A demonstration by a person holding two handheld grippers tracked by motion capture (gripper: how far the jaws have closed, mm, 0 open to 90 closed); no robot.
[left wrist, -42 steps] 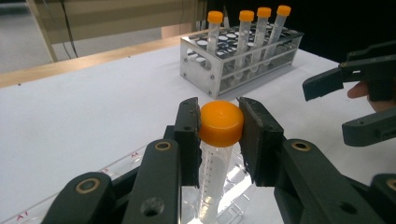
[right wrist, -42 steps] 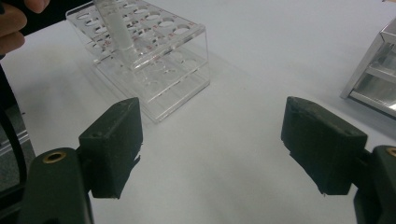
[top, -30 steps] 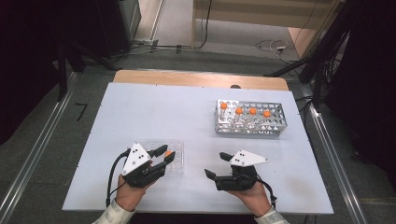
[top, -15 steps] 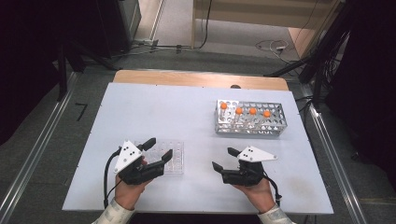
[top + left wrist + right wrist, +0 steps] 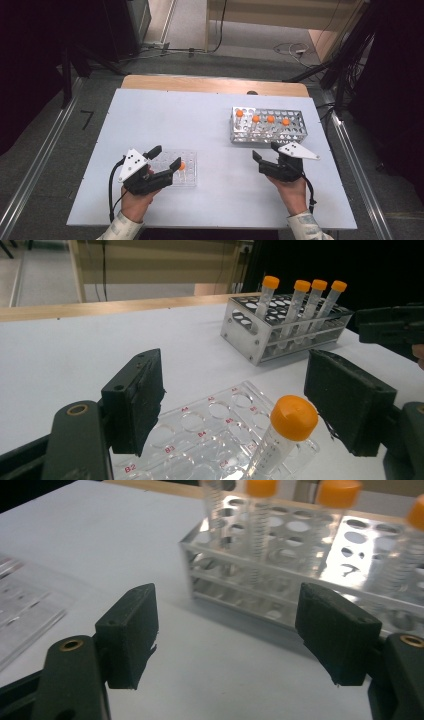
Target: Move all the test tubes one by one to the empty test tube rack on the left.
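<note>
High view: pale blue-white rectangular table top with a light wooden strip along its far edge, standing on grey carpeted floor with metal rails running down both sides; dark curtains left and right, loose cables on the floor beyond, pale wood furniture at the back. Silver perforated metal tube rack sits on the right far part of the table with four orange-capped clear tubes upright in a row. Clear plastic well tray lies near the front left, one orange-capped clear plastic tube standing in it. Left black two-jaw gripper is at the tray, jaws apart on either side of that tube, just been opening, not pressing it. Right black two-jaw gripper is just in front of the metal rack, jaws apart, closing a little, nothing between them. Left gripper view: the single tube stands tilted in the tray near its right end, red well labels visible, clear of both pads; rack well beyond, right gripper at the right edge. Right gripper view: jaws wide over bare table, rack close ahead, tray edge at left.
</note>
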